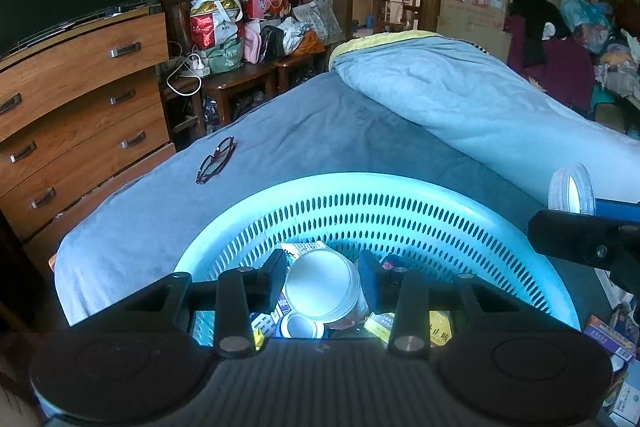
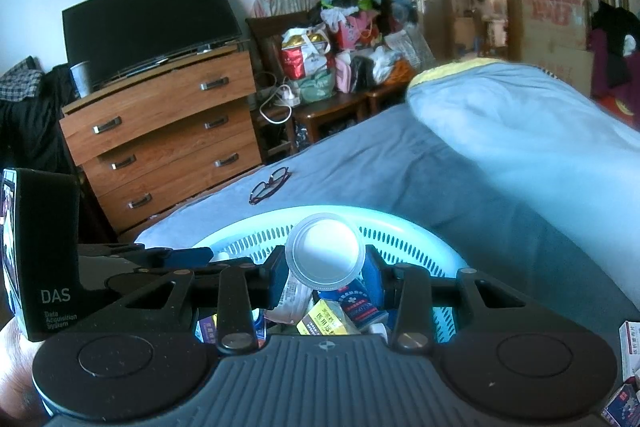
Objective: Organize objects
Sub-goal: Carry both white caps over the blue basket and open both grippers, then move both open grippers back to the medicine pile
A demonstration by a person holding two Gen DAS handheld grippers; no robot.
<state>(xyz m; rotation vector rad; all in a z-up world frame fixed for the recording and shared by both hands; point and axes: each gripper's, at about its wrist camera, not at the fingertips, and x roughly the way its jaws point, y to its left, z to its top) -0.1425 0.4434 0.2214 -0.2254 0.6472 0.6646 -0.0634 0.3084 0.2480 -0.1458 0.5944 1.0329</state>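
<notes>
White bottles sit gripped in left claw (image 1: 323, 281) and right claw (image 2: 325, 259).

Legible markings near the chest of drawers (image 2: 160, 131).
"DAS Data Acquisition System" on the black module (image 2: 50, 259), left of it; "KFC" on the bag (image 1: 216, 27), to its right.

1. The left wrist view looked forward and down along its fingers, close over the basket (image 1: 400, 203) on the bed (image 1: 312, 131).
2. The right wrist view looked likewise, from just to the right.
3. Both shared basket, glasses (image 2: 270, 185), dresser (image 1: 80, 99) and TV (image 2: 148, 23).
</notes>
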